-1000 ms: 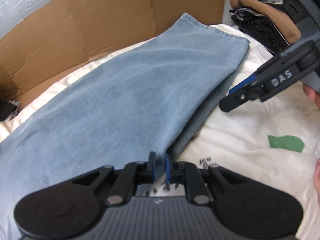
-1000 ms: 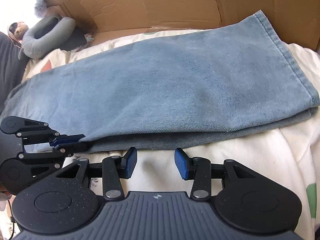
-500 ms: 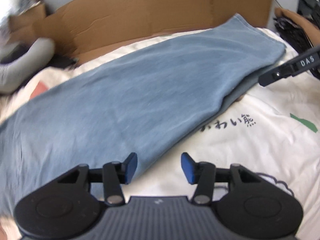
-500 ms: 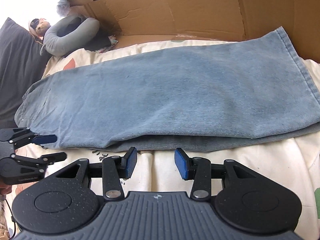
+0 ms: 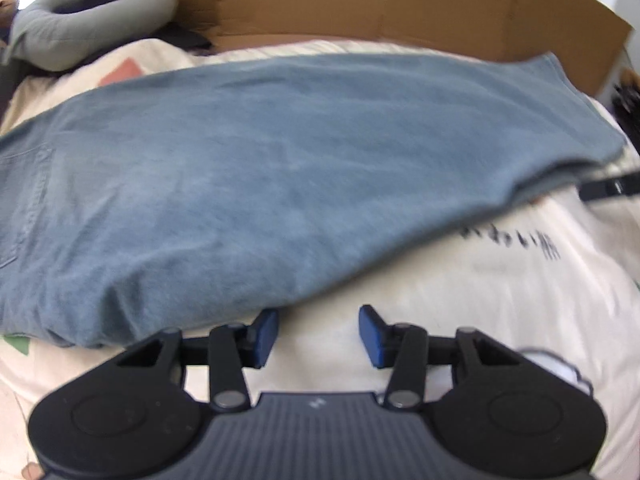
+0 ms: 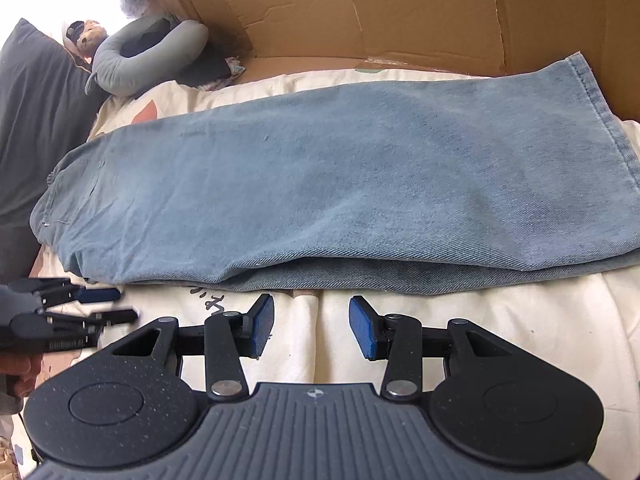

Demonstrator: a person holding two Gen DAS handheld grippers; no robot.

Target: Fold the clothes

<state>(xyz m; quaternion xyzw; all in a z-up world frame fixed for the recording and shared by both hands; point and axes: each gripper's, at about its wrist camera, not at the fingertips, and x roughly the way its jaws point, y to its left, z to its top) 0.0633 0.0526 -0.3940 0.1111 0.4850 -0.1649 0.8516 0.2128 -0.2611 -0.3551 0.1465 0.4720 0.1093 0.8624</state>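
Light blue jeans (image 5: 280, 168) lie folded lengthwise, one leg on the other, on a cream bedspread (image 5: 460, 300); they also show in the right wrist view (image 6: 340, 184), waist at left, hems at right. My left gripper (image 5: 318, 330) is open and empty, just in front of the jeans' near edge toward the waist end; it appears at the left of the right wrist view (image 6: 106, 304). My right gripper (image 6: 312, 324) is open and empty, just short of the near folded edge at mid-length. Only a sliver of the right gripper's finger (image 5: 612, 189) shows by the hem end.
Brown cardboard (image 6: 400, 12) stands along the far side behind the jeans. A grey neck pillow (image 6: 148, 52) and a dark cushion (image 6: 28, 120) lie at the far left. The bedspread has printed black lettering (image 5: 516, 240).
My left gripper let go of the jeans' near edge, opened, and moved left toward the waist end. My right gripper stayed open and drew back slightly.
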